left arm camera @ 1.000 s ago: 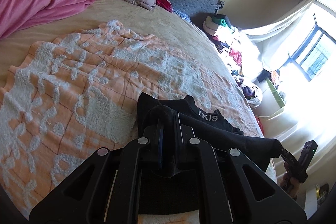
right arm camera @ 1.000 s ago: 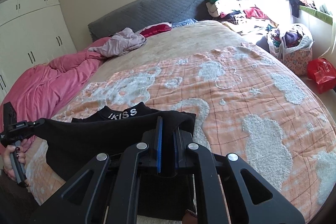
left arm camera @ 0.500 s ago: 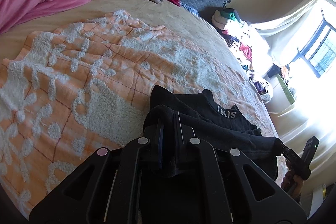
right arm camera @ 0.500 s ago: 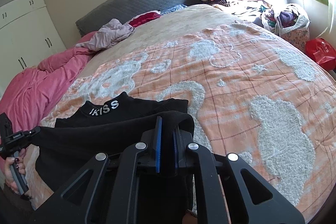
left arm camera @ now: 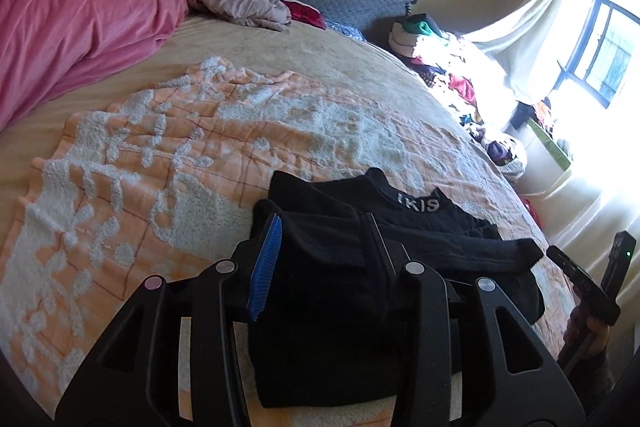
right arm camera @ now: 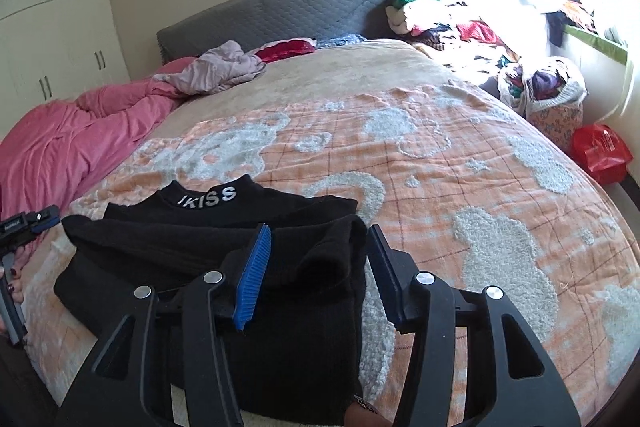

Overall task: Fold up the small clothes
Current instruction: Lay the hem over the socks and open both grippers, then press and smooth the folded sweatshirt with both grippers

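Black knit top with white "IKISS" lettering on the collar [right arm camera: 208, 227] lies on the peach-and-white tufted blanket [right arm camera: 440, 187] covering the bed, its lower edge folded up toward the collar. Both tongs apart, gripping nothing: left gripper [left arm camera: 324, 251] and right gripper [right arm camera: 320, 263] each straddle a corner of the folded edge. First fold looks done; sides probably still need folding in and flattening.
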Demonstrator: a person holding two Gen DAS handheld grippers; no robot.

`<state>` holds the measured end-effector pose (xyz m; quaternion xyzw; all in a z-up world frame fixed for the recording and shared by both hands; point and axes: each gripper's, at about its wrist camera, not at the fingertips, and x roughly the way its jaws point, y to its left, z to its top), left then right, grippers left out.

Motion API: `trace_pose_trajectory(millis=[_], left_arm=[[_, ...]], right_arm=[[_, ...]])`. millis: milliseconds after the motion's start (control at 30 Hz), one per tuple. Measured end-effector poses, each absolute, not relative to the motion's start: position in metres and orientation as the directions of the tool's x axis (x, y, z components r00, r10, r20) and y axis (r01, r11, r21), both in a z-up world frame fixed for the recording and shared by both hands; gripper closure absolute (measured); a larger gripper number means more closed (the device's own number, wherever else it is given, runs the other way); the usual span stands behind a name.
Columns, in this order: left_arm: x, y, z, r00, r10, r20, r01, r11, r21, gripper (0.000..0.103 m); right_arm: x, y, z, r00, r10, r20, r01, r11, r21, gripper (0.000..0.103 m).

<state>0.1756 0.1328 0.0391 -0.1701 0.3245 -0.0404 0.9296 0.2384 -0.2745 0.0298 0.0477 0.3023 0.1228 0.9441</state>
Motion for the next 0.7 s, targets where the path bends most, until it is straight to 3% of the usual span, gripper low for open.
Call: trace_pose_trajectory(millis=[100,267,467,700], left_arm=[[0.175,0.114,0.033,0.756,-0.227,-0.614,0.017,0.944,-0.328,0.071],[0.179,0.088,0.010,0.677,-0.302,-0.671,0.081,0.937,-0.340,0.071],[0.184,0.070,-0.009,0.651,-0.238,-0.721,0.097,0.968,-0.231,0.071],[0.192,0.071,-0.013,0.647,-0.206,-0.734,0.090,0.977,-0.194,0.071]], right_arm=[[0.233,-0.256,0.029,0.752,0.317,-0.579,-0.275,0.948,0.161,0.074],[0.232,-0.225,0.016,0.677,0.369,-0.637,-0.370,0.919,0.138,0.075],[0.236,-0.196,-0.011,0.593,0.365,-0.718,-0.425,0.899,0.106,0.075],[0.243,-0.194,-0.018,0.599,0.339,-0.725,-0.402,0.911,0.094,0.075]])
